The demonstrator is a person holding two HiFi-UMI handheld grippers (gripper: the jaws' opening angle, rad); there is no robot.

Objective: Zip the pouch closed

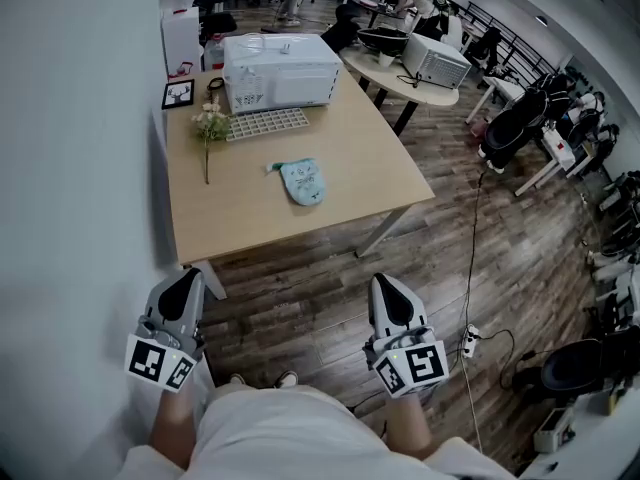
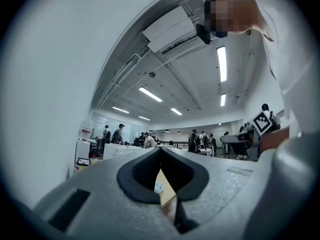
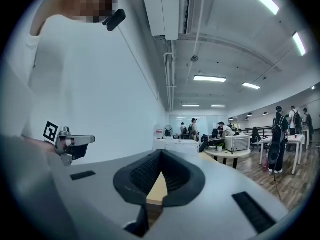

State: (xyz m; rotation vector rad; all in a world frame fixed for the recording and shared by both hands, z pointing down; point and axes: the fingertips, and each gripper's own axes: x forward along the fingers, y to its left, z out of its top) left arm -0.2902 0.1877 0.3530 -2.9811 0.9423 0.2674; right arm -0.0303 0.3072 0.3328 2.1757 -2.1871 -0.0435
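Note:
A small light-blue pouch (image 1: 303,182) lies near the middle of the wooden table (image 1: 250,208), well away from both grippers. My left gripper (image 1: 185,280) hangs in front of the table's near left corner, shut and empty. My right gripper (image 1: 385,286) is held over the wood floor off the table's near right side, also shut with nothing in it. In the left gripper view the jaws (image 2: 160,149) meet at their tips, and a sliver of the pouch (image 2: 158,187) and tabletop shows through the gap below. The right gripper (image 3: 161,152) points level at the table.
At the table's far end stand a white appliance (image 1: 280,70), a white grid tray (image 1: 266,122), a picture frame (image 1: 178,93) and a flower sprig (image 1: 210,126). A white wall runs along the left. A cable (image 1: 470,268) trails on the floor at right, near chairs and desks.

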